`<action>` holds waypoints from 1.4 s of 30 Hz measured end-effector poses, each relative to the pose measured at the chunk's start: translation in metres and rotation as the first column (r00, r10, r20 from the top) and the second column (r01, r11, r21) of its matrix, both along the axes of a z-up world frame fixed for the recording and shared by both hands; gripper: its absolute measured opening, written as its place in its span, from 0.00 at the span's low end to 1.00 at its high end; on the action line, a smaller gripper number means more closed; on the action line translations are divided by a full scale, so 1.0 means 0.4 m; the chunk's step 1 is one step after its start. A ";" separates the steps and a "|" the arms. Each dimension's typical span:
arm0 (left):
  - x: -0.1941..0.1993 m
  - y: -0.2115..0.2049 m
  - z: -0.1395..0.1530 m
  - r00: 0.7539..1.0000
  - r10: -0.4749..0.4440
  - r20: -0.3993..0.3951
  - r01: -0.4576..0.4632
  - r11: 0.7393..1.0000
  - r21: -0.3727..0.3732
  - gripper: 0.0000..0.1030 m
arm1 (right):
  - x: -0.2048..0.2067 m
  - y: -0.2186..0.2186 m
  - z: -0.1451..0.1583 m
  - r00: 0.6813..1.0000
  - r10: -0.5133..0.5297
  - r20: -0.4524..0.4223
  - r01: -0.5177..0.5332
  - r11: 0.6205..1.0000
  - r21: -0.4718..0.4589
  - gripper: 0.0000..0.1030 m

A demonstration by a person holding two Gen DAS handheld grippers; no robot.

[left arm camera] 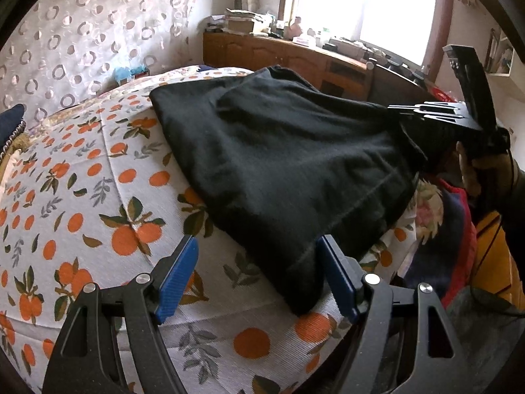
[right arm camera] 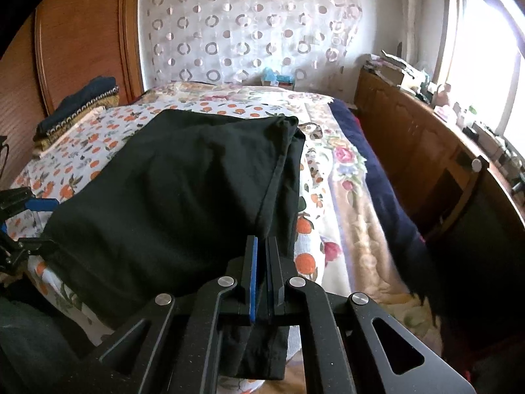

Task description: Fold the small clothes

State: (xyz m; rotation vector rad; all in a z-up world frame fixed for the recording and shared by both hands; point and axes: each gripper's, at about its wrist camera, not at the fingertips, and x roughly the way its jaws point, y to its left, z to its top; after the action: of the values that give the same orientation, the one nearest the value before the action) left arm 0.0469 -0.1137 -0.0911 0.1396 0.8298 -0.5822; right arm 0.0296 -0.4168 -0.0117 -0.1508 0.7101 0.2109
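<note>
Left gripper (left arm camera: 257,279): nearest in the left wrist view; blue fingers (left arm camera: 177,279) well apart, nothing between them, poised just above the near corner of the garment (left arm camera: 279,170).

Right gripper (right arm camera: 261,274): fingers together, clamped on the garment's near right edge, with a strip of black cloth hanging below them. In the left wrist view it sits at the far right, gripped by a hand (left arm camera: 482,170).

Garment: black, lying on the bed (right arm camera: 328,197) with its orange-print cover, near end raised toward the right gripper. Its long axis runs from the near edge away toward the far curtain (right arm camera: 249,26).

Governing relation: the free near left corner lies directly ahead of and between the left fingers; the left hand is the nearer to it, so its closing there is the probable next step.

Beyond: folded pile (right arm camera: 78,108) far left, cabinet (right arm camera: 420,138) right, under the window.
</note>
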 end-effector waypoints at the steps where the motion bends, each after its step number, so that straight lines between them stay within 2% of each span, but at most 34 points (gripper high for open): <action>1: -0.001 -0.001 -0.001 1.000 -0.002 -0.002 0.002 1.000 0.000 0.74 | -0.001 -0.002 -0.004 1.000 -0.006 -0.010 0.006 1.000 -0.003 0.10; 3: -0.004 -0.003 -0.004 1.000 -0.011 -0.011 0.011 1.000 -0.002 0.72 | -0.004 -0.008 -0.018 0.999 -0.015 -0.033 0.015 1.000 -0.006 0.25; 5: -0.005 -0.003 -0.008 1.000 -0.016 -0.019 0.016 1.000 -0.004 0.67 | -0.009 -0.016 -0.032 0.998 -0.020 -0.055 0.020 1.000 0.008 0.47; 7: -0.006 -0.002 -0.011 0.999 -0.020 -0.028 0.020 1.000 -0.009 0.66 | -0.009 -0.023 -0.049 0.996 -0.041 -0.083 0.040 0.999 -0.013 0.54; 9: -0.008 -0.001 -0.012 0.999 -0.023 -0.025 0.023 1.000 -0.009 0.66 | -0.009 -0.031 -0.067 0.991 -0.062 -0.118 0.059 0.998 -0.036 0.55; 13: -0.007 0.000 -0.010 0.999 -0.023 -0.029 0.023 1.000 -0.004 0.66 | -0.014 -0.054 -0.070 0.988 -0.052 -0.149 0.056 0.998 0.023 0.55; 15: -0.009 0.000 -0.009 0.999 -0.025 -0.031 0.024 1.000 -0.007 0.62 | -0.014 -0.054 -0.067 0.986 -0.039 -0.164 0.044 0.999 0.030 0.55; 19: -0.012 -0.005 -0.010 0.998 -0.045 -0.038 0.044 0.999 -0.015 0.57 | -0.017 -0.062 -0.066 0.981 -0.007 -0.193 0.019 0.998 0.060 0.54; 20: -0.013 -0.007 -0.010 0.998 -0.049 -0.040 0.049 0.999 -0.019 0.54 | -0.019 -0.066 -0.065 0.981 0.001 -0.196 0.014 0.997 0.075 0.49; 22: -0.013 -0.008 -0.009 0.997 -0.059 -0.046 0.058 0.998 -0.029 0.42 | -0.018 -0.065 -0.064 0.980 0.022 -0.199 -0.004 0.996 0.087 0.43; 23: -0.013 -0.008 -0.009 0.996 -0.067 -0.053 0.065 0.997 -0.040 0.30 | -0.016 -0.064 -0.064 0.979 0.030 -0.200 -0.012 0.996 0.090 0.38; 24: -0.012 -0.009 -0.010 0.995 -0.075 -0.063 0.072 0.996 -0.050 0.27 | -0.015 -0.061 -0.064 0.978 0.044 -0.205 -0.024 0.995 0.101 0.34; 25: -0.011 -0.009 -0.009 0.995 -0.075 -0.062 0.072 0.996 -0.051 0.27 | -0.014 -0.056 -0.062 0.975 0.067 -0.213 -0.043 0.993 0.114 0.20; 27: -0.009 -0.010 -0.007 0.995 -0.076 -0.064 0.072 0.996 -0.055 0.18 | -0.014 -0.047 -0.062 0.973 0.092 -0.210 -0.071 0.992 0.103 0.13; 29: -0.010 -0.006 0.010 0.996 -0.073 -0.045 0.069 0.994 -0.087 0.10 | -0.015 -0.048 -0.061 0.974 0.108 -0.200 -0.088 0.990 0.108 0.10; 32: -0.009 -0.003 0.045 0.997 -0.071 -0.013 0.070 0.992 -0.101 0.08 | -0.017 -0.067 -0.034 0.981 0.117 -0.154 -0.091 0.982 0.167 0.09; 36: 0.012 0.000 0.118 0.997 -0.059 0.054 0.065 0.991 -0.119 0.08 | -0.007 -0.085 0.041 0.993 0.114 -0.038 -0.103 0.970 0.221 0.08; 39: 0.062 0.011 0.169 0.995 -0.023 0.094 0.036 0.989 -0.140 0.08 | 0.030 -0.092 0.094 0.993 0.109 0.045 -0.116 0.966 0.230 0.08; 42: 0.143 0.019 0.210 0.994 0.012 0.111 0.005 0.988 -0.155 0.08 | 0.103 -0.100 0.131 0.992 0.089 0.092 -0.110 0.959 0.261 0.08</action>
State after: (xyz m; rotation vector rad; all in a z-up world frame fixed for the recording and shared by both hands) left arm 0.1041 -0.1061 -0.0070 0.0278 0.6730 -0.6279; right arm 0.0708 -0.4566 0.0405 0.0618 0.5892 0.3924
